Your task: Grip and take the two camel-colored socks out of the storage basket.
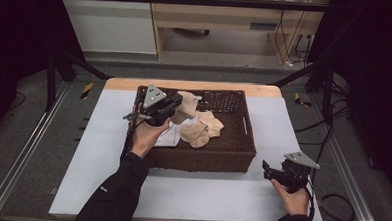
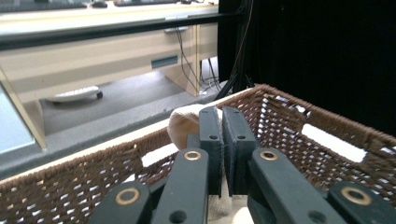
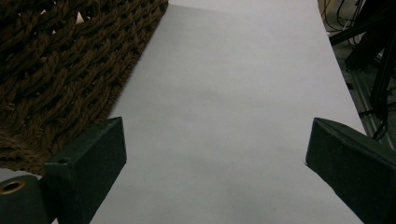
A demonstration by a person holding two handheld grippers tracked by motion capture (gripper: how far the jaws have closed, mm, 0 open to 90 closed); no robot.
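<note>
A brown wicker basket (image 1: 232, 157) stands on the white table top and holds beige and white cloth pieces (image 1: 201, 131). My left gripper (image 1: 178, 105) hovers over the basket's left half, shut on a beige cloth (image 1: 186, 107) lifted above the pile. In the left gripper view the two black jaws press together with the beige cloth (image 2: 184, 122) bulging beyond them. My right gripper (image 1: 266, 169) rests low on the table beside the basket's front right corner. Its jaws stand wide apart over bare table, with the gripper (image 3: 215, 154) holding nothing.
The basket wall (image 3: 56, 70) lies just left of my right gripper. The white table top (image 1: 190, 190) stretches in front of the basket. Black frame posts (image 1: 330, 81) and cables (image 1: 337, 207) flank the table. A wooden desk (image 1: 228, 17) stands beyond.
</note>
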